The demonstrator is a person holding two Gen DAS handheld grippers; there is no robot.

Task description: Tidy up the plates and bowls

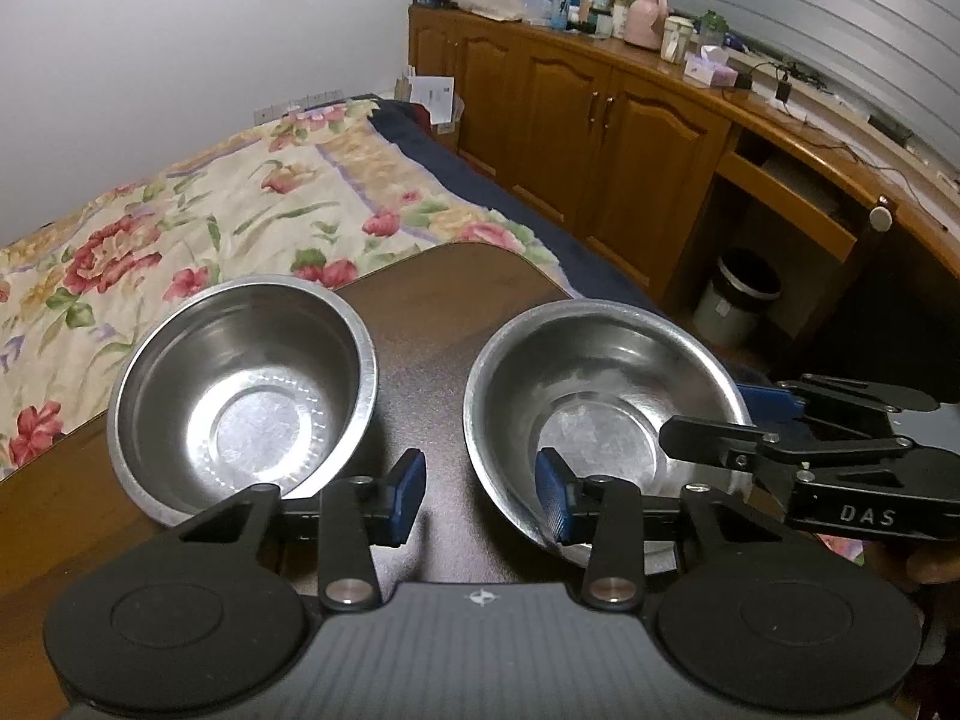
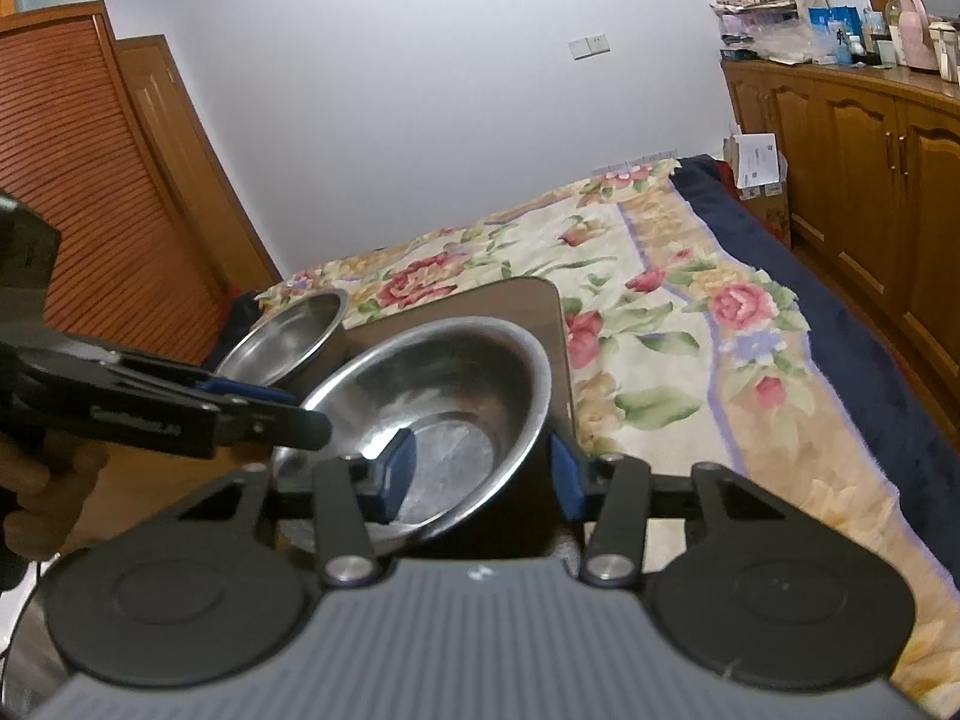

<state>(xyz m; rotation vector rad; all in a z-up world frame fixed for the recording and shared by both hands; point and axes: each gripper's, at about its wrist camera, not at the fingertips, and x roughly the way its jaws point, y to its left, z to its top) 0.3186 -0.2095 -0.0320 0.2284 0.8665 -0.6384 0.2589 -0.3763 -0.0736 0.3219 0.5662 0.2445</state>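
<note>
Two steel bowls on the dark surface (image 1: pixel 444 324): deep bowl (image 1: pixel 243 390) at 10 o'clock, wide bowl (image 2: pixel 432 420) straddled by the open-jawed right gripper (image 2: pixel 483 471). Left gripper (image 1: pixel 480 495) open, empty. Grasp step judged underway; closing on the rim is called for, then nesting.

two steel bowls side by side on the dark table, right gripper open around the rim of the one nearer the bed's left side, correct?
Not quite: the right gripper straddles the rim of the right-hand bowl, not the left-hand bowl. The left wrist view shows it. The rest holds: two steel bowls, side by side, on the dark table.
</note>
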